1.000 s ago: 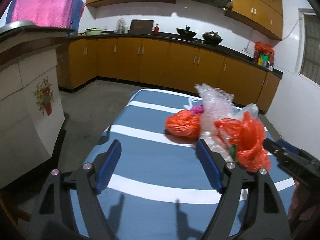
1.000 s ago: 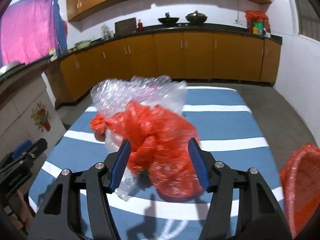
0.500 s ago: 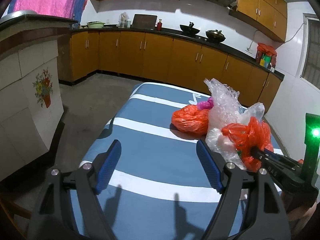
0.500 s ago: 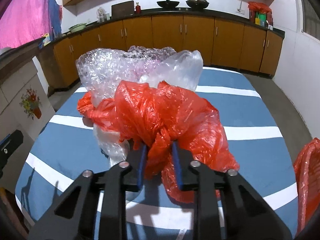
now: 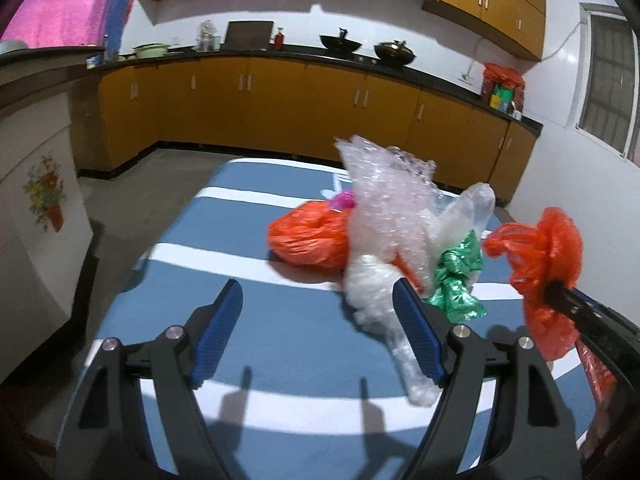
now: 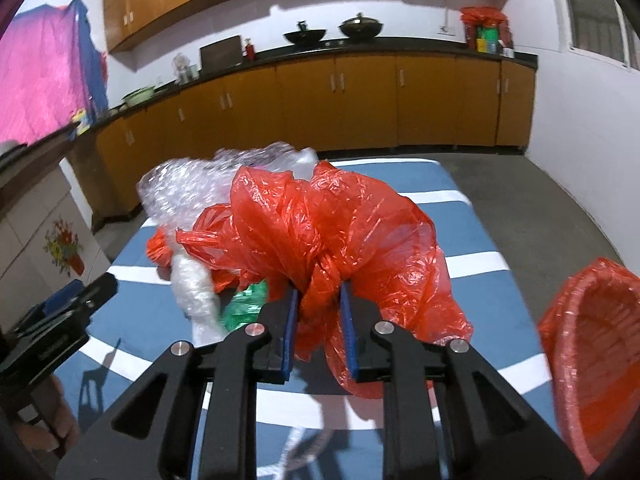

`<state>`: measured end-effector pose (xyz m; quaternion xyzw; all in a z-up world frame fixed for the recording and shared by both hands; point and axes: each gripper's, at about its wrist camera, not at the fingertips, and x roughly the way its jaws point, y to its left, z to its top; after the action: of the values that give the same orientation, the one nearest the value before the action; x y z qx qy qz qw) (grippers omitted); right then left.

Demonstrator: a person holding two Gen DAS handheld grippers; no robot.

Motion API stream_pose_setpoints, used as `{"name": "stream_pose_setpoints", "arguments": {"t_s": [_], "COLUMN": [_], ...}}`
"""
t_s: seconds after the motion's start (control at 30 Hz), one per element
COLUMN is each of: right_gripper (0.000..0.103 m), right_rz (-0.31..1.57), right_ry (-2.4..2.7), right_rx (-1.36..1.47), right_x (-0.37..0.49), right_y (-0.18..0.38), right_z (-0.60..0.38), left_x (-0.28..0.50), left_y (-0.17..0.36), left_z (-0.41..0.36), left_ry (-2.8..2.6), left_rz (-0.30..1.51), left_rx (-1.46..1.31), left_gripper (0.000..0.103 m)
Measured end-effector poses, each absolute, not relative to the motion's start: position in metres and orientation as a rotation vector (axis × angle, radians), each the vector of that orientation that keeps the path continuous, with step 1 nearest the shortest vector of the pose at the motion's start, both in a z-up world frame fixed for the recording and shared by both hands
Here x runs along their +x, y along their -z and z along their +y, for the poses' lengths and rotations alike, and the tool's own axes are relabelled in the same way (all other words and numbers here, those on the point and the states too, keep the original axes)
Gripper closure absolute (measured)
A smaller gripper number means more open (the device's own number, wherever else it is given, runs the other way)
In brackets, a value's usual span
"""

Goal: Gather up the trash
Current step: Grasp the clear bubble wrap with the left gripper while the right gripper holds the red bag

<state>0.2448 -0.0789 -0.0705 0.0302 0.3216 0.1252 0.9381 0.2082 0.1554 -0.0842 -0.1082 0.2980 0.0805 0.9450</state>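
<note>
The right tongs (image 6: 317,330) are clamped on a crumpled red plastic bag (image 6: 332,236). The blue pads press a twisted, bunched part of the bag from both sides, and the rest of the bag spreads out above and in front of the tongs. In the left wrist view the same bag (image 5: 540,256) hangs from the tip of the right tongs (image 5: 560,296), raised above the worktop (image 5: 240,256), which carries a blue cloth with white stripes.

The left tongs (image 5: 316,332) stand wide apart with nothing between the pads; only the striped cloth shows between them. They hover over the near part of the worktop, to the left of the trash pile.

The pile lies in the middle of the worktop. It holds a sheet of bubble wrap (image 5: 384,196), a second orange-red bag (image 5: 308,240) to its left, a clear plastic roll (image 5: 400,344) that reaches toward the right pad of the left tongs, and a shiny green wrapper (image 5: 456,280) just beside that pad. A small pink piece (image 5: 344,200) shows behind the orange-red bag.

At the right edge of the right wrist view stands a red basket (image 6: 592,360), just beside the worktop and close to the held bag.
</note>
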Motion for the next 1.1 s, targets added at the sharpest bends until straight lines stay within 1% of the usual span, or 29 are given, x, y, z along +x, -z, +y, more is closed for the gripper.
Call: {"name": "stream_pose_setpoints", "arguments": {"t_s": [0.23,0.37,0.47,0.5,0.57,0.6,0.73,0.77,0.83,0.87,1.03,1.1], "right_gripper": [0.083,0.083,0.083,0.083,0.083,0.083,0.083,0.083,0.083,0.083,0.083,0.083], "right_rz": [0.673,0.683,0.688,0.69,0.694,0.695,0.693,0.692,0.687,0.684,0.675,0.672], "right_ry": [-0.21,-0.201,-0.199,-0.198,-0.196,-0.196,-0.197,-0.199,-0.203,-0.206,-0.214,-0.216], "right_rx": [0.082,0.089,0.093,0.096,0.102,0.104,0.11,0.112,0.113,0.113,0.112,0.113], "right_x": [0.251,0.256,0.258,0.259,0.259,0.26,0.26,0.259,0.257,0.256,0.248,0.243], "right_y": [0.076,0.08,0.082,0.083,0.083,0.083,0.081,0.081,0.078,0.077,0.076,0.076], "right_z": [-0.099,-0.103,-0.105,-0.106,-0.106,-0.106,-0.104,-0.104,-0.103,-0.103,-0.107,-0.109], "left_x": [0.249,0.271,0.281,0.283,0.283,0.283,0.275,0.272,0.265,0.26,0.239,0.231], "left_y": [0.101,0.111,0.12,0.124,0.128,0.13,0.129,0.128,0.127,0.126,0.122,0.12], "left_z": [0.131,0.117,0.112,0.111,0.113,0.114,0.118,0.119,0.123,0.125,0.137,0.142], "left_ry": [-0.103,-0.103,-0.097,-0.094,-0.089,-0.084,-0.073,-0.07,-0.065,-0.06,-0.069,-0.07], "left_rz": [0.683,0.735,0.781,0.799,0.817,0.823,0.812,0.808,0.798,0.793,0.768,0.759], "left_rx": [-0.24,-0.205,-0.193,-0.197,-0.214,-0.224,-0.239,-0.24,-0.243,-0.244,-0.229,-0.235], "left_gripper": [0.027,0.028,0.039,0.045,0.051,0.056,0.069,0.07,0.081,0.084,0.09,0.091]}}
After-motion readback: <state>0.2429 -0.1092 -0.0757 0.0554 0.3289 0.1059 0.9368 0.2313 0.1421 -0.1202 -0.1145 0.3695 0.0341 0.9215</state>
